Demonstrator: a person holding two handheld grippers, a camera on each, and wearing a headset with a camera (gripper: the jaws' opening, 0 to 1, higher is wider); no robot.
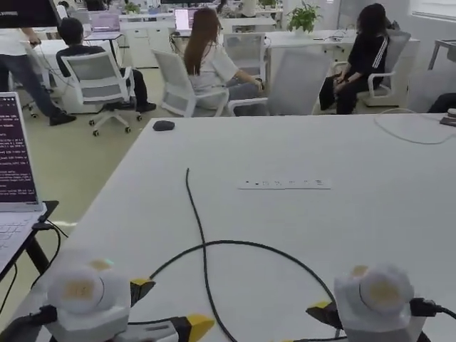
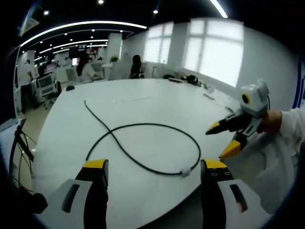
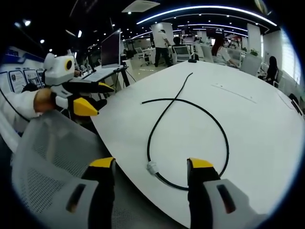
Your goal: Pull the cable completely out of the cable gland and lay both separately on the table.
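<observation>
Hovering, your left tongs (image 2: 153,167) and right tongs (image 3: 151,164) are both released. Looped cable (image 1: 203,235) lies on worktop (image 1: 370,214), gland (image 3: 152,167) near its edge; pull without pinning gland and both could slide off.

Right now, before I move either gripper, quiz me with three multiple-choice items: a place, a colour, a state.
1. Where on the table is the cable gland? A at its far edge; B on the cable, by the near edge; C hanging off the side.
2. The cable's colour? A black; B red; C white.
3. The left gripper and right gripper are: A both shut on the cable; B both open, holding nothing; C one open, one shut.
Answers: 1 B, it sits on the loop just ahead of both grippers. 2 A, dark against the white table. 3 B, each gripper view shows fingers wide apart.
</observation>
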